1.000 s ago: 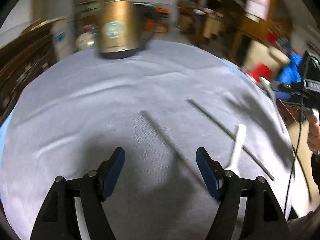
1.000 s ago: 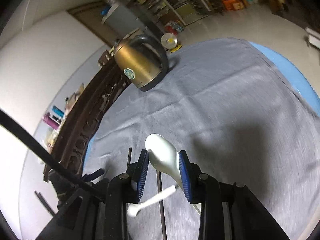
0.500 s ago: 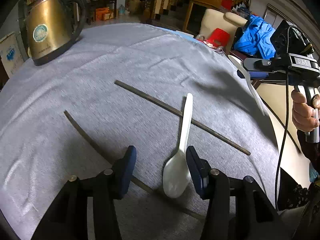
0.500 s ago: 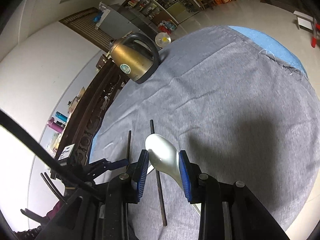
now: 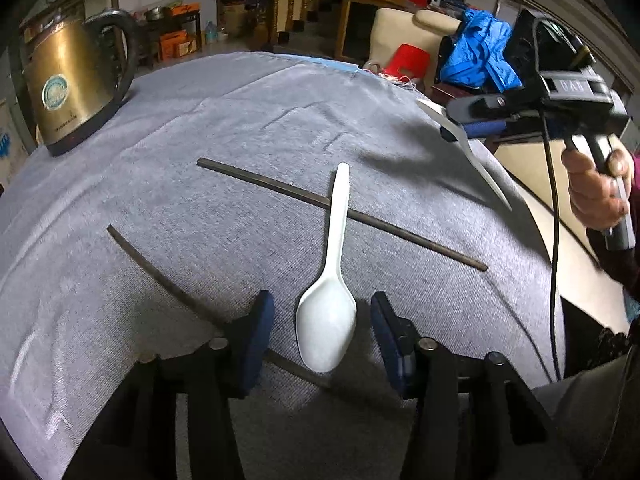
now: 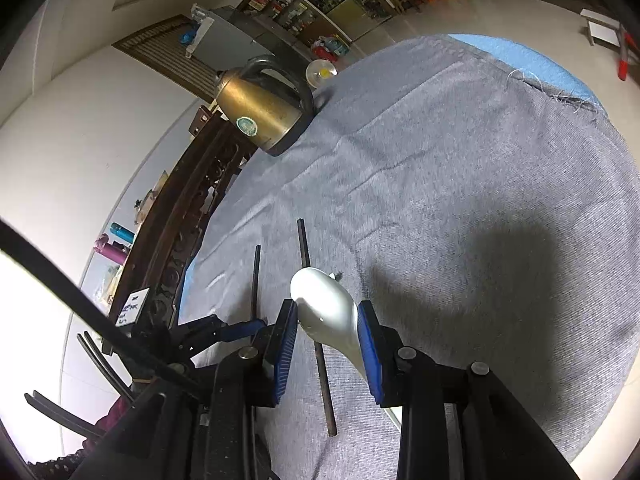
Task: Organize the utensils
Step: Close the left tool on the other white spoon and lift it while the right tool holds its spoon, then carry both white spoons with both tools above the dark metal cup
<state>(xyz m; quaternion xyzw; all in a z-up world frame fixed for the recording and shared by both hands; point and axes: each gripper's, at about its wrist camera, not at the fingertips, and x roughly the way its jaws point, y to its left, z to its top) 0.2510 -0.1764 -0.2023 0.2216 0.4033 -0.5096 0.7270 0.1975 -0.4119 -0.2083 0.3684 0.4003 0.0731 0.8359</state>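
We've got the grey tablecloth filling the left wrist view, with the brass-coloured electric kettle standing at ten o'clock. Two dark chopsticks lie well apart: the far chopstick runs across the middle, the near chopstick slants at eight o'clock. A white plastic spoon lies on the cloth, handle across the far chopstick, bowl between the jaws of our left gripper, which are closing without touching it. At two o'clock our right gripper is clamped on a second white spoon, held above the cloth.
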